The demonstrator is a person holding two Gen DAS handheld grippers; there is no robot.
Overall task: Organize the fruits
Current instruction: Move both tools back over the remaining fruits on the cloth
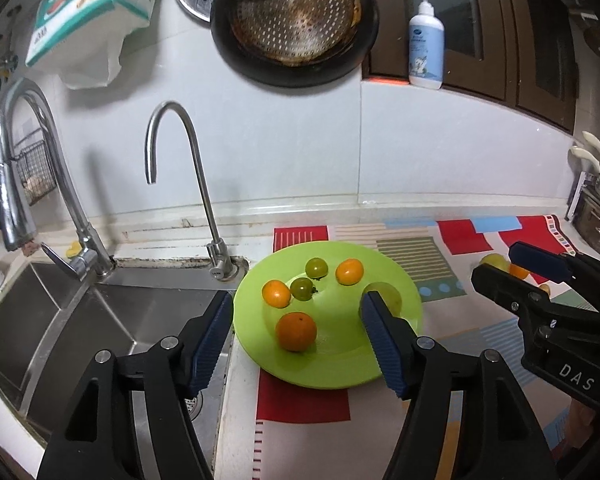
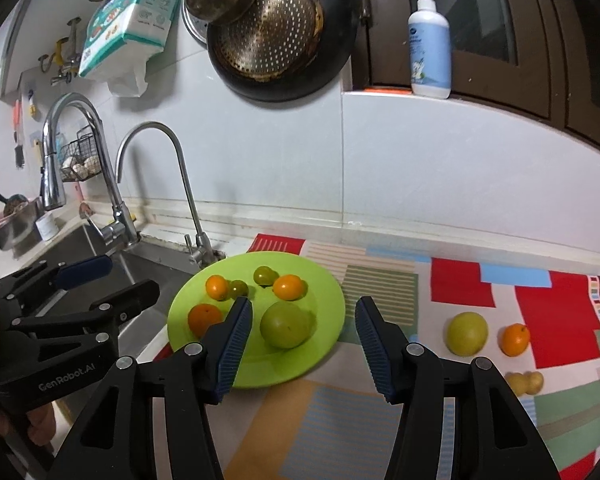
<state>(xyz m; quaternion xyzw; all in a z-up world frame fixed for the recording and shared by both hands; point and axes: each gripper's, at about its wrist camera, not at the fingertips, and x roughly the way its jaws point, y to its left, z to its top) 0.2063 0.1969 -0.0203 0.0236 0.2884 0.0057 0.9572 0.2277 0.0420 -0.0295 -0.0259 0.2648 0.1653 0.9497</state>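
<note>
A lime green plate (image 1: 340,376) (image 2: 284,376) sits on the patterned mat beside the sink. On it lie a big orange (image 1: 296,330) (image 2: 204,318), two small oranges (image 1: 276,293) (image 1: 349,271), two green tomatoes (image 1: 316,267) (image 1: 302,288) and a large green fruit (image 2: 286,324). My left gripper (image 1: 297,298) hovers open above the plate's near side, with nothing between its pads. My right gripper (image 2: 304,302) is open too, above the plate's right edge. To its right on the mat lie a yellow-green fruit (image 2: 467,333), an orange (image 2: 515,339) and small yellowish pieces (image 2: 524,383).
A steel sink (image 1: 100,320) with two taps (image 1: 188,160) lies left of the plate. A dark pan (image 1: 296,28) and a tissue pack (image 1: 88,12) hang on the wall. A pump bottle (image 2: 430,40) stands on the ledge. Pots (image 1: 596,216) stand at far right.
</note>
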